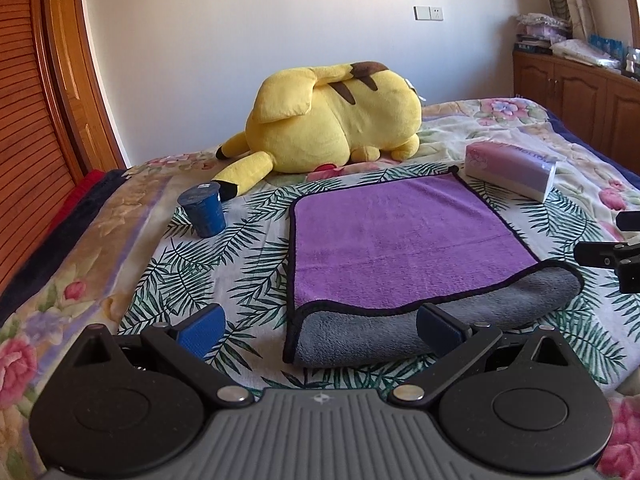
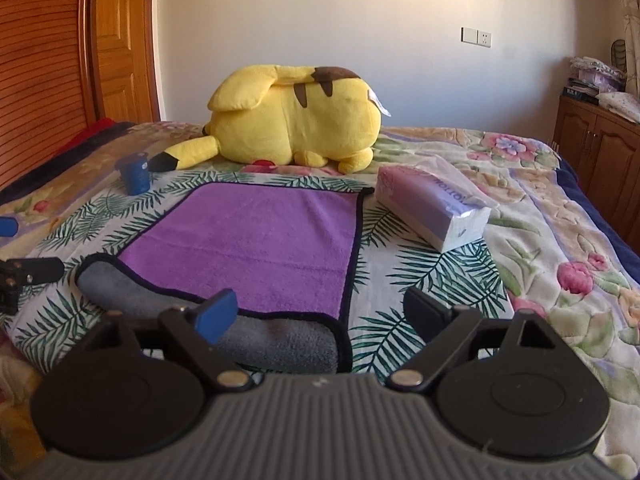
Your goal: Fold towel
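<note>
A purple towel (image 1: 400,240) with a black hem lies flat on the bed. Its near edge is turned over and shows its grey underside (image 1: 440,316). It also shows in the right wrist view (image 2: 256,248). My left gripper (image 1: 320,326) is open and empty, hovering just before the towel's near left corner. My right gripper (image 2: 326,314) is open and empty, at the towel's near right corner. Part of the right gripper shows at the right edge of the left wrist view (image 1: 616,258).
A big yellow plush toy (image 1: 332,116) lies behind the towel. A blue cup (image 1: 203,210) stands to its left, a tissue pack (image 1: 516,168) to its right. A wooden cabinet (image 1: 580,96) stands at the far right, a wooden door (image 1: 48,80) at the left.
</note>
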Demonstrator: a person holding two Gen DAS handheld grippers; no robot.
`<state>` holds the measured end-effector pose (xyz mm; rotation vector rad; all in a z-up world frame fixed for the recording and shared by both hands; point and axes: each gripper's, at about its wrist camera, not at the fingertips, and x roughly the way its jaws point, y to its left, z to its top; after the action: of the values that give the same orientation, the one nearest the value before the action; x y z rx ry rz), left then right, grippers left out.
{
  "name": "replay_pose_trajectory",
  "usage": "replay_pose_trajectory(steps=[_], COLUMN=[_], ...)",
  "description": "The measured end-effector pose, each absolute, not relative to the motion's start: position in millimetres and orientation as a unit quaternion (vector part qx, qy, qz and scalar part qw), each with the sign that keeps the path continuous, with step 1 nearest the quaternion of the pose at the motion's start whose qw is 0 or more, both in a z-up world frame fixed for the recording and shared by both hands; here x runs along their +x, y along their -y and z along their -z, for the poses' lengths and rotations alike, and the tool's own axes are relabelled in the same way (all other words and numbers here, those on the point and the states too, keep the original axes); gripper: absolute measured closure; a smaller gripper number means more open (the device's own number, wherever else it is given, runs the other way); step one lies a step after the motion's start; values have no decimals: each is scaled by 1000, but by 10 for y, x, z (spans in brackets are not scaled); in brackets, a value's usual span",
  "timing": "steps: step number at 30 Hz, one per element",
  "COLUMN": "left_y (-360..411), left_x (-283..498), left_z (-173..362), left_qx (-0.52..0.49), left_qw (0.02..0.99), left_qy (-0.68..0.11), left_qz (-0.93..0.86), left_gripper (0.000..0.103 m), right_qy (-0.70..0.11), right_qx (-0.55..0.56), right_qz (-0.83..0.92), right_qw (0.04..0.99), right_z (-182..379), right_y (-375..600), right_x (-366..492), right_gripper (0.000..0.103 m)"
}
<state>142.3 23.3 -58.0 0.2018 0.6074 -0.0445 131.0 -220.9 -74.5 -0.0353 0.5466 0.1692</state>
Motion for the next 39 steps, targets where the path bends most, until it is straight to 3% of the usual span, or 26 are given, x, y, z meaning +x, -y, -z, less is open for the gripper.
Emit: replay_pose_trajectory(steps=[13, 19, 26, 32, 39], left_y=[-348, -396, -417, -434, -507], left_x=[1742, 1861, 1956, 2019, 2046], left_z=[742, 820, 906, 983, 1057], left_qx=[80, 71, 72, 83, 76], left_qw=[939, 935, 934, 931, 925], left_qy=[-332, -343, -345, -350, -366], left_qz=[38, 52, 64, 70, 68], left_gripper=[22, 32, 53, 55, 68], right_qy=[-301, -312, -324, -337, -350], right_qx=[-18, -16, -13, -8, -1], right_qz=[-98, -104, -110, -112, -114], right_qw=[949, 944, 939, 935, 930], right_z=[917, 981, 1057, 1118, 1171], right_y=[2211, 2223, 2235, 2265, 2296], right_x=[1534, 1613, 1699, 1773, 1818], right_gripper=[19, 23, 26, 27, 27])
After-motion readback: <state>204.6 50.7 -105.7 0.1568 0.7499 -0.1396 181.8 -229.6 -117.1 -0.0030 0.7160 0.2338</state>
